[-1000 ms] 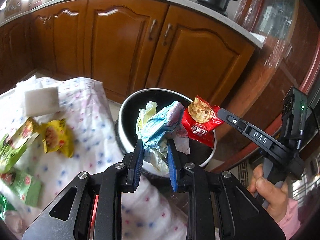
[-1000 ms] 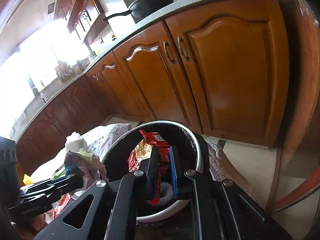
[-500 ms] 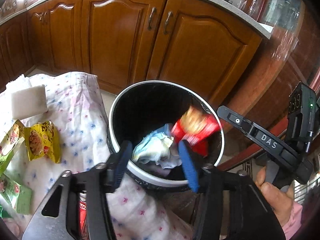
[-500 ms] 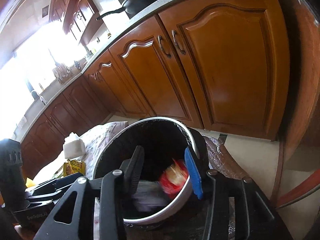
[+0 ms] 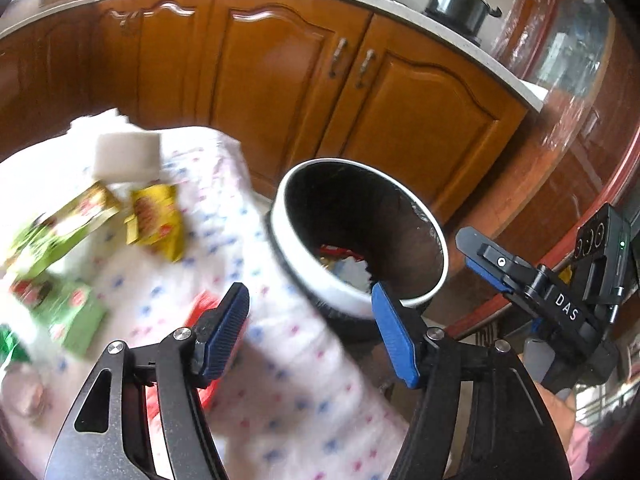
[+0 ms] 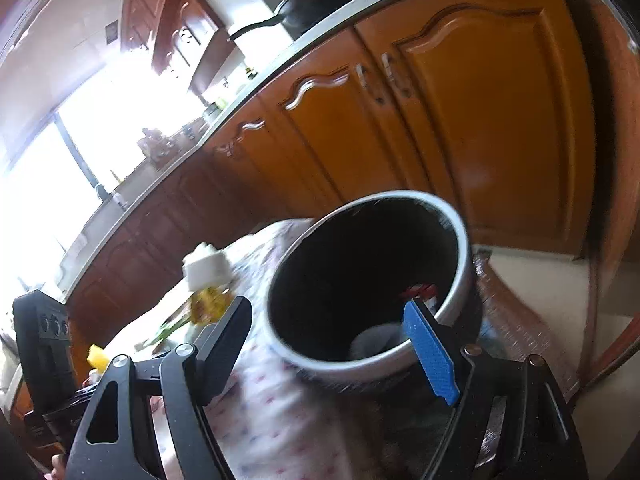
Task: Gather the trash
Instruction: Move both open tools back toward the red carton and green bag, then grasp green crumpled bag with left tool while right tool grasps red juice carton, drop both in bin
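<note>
A black trash bin (image 5: 424, 232) with a white rim stands beside the table; it also shows in the right wrist view (image 6: 460, 240). Red and pale wrappers (image 5: 340, 258) lie at its bottom. My left gripper (image 5: 312, 328) is open and empty, just short of the bin's near rim. My right gripper (image 6: 336, 344) is open and empty over the bin's near rim; it also shows at the right of the left wrist view (image 5: 492, 264). On the floral tablecloth (image 5: 248, 264) lie a yellow snack packet (image 5: 156, 224), green packets (image 5: 64, 232) and a red packet (image 5: 204, 308).
A white tissue block (image 5: 126, 156) sits at the table's far edge. Brown kitchen cabinets (image 5: 304, 80) stand behind the bin, with a pot (image 5: 458, 0) on the counter. A red-brown round table edge (image 5: 560, 240) curves at the right.
Both grippers opened and dropped their wrappers into the bin, the left a pale blue one, the right a red one. Both have since drawn back a little, wide open.
</note>
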A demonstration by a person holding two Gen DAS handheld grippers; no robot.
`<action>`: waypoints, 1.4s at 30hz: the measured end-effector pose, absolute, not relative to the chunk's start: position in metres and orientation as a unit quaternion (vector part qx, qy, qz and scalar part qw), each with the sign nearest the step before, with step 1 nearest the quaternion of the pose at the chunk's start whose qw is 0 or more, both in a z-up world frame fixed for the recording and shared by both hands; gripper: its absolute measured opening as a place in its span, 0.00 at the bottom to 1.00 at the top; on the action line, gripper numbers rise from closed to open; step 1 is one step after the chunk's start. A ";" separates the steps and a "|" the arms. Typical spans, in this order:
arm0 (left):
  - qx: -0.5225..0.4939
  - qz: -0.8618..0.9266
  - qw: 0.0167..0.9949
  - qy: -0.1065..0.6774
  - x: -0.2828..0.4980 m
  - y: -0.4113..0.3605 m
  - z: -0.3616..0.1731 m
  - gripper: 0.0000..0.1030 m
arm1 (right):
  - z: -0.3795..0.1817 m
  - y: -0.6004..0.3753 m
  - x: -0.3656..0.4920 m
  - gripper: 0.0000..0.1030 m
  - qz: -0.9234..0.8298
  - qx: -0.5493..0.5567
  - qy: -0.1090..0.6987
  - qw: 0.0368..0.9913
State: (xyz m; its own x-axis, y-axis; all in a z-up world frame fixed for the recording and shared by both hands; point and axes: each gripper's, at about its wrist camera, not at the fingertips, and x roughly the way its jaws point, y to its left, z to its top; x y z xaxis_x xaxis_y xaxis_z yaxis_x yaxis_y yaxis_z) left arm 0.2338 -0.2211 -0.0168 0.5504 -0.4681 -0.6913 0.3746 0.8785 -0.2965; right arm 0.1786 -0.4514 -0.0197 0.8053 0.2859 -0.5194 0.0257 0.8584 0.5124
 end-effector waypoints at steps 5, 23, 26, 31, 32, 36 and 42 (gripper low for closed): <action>-0.078 -0.219 0.884 0.406 0.217 -0.183 -0.017 0.63 | -0.019 -0.427 0.168 0.79 0.096 0.258 0.313 0.909; -0.127 -0.135 0.901 0.392 0.176 -0.060 -0.021 0.63 | -0.027 -0.329 0.153 0.79 0.164 0.237 0.364 0.885; -0.127 -0.127 0.903 0.390 0.175 -0.046 -0.021 0.63 | -0.028 -0.314 0.156 0.81 0.167 0.230 0.376 0.882; -0.125 -0.116 0.907 0.386 0.175 -0.021 -0.020 0.63 | -0.032 -0.298 0.168 0.83 0.169 0.237 0.398 0.870; -0.122 -0.115 0.907 0.386 0.176 -0.016 -0.020 0.63 | -0.033 -0.296 0.172 0.83 0.166 0.236 0.403 0.869; -0.111 -0.110 0.908 0.388 0.186 0.008 -0.020 0.63 | -0.038 -0.290 0.185 0.83 0.159 0.240 0.423 0.859; -0.080 -0.110 0.907 0.399 0.212 0.027 -0.025 0.63 | -0.050 -0.285 0.210 0.83 0.140 0.249 0.452 0.845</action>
State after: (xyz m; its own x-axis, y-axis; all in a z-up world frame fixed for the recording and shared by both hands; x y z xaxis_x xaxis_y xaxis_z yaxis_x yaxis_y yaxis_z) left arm 0.2117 0.0269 -0.0247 0.6577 -0.2633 -0.7058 0.1360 0.9630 -0.2325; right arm 0.2102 -0.2848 -0.0500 0.5525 0.4615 -0.6941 -0.0118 0.8370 0.5471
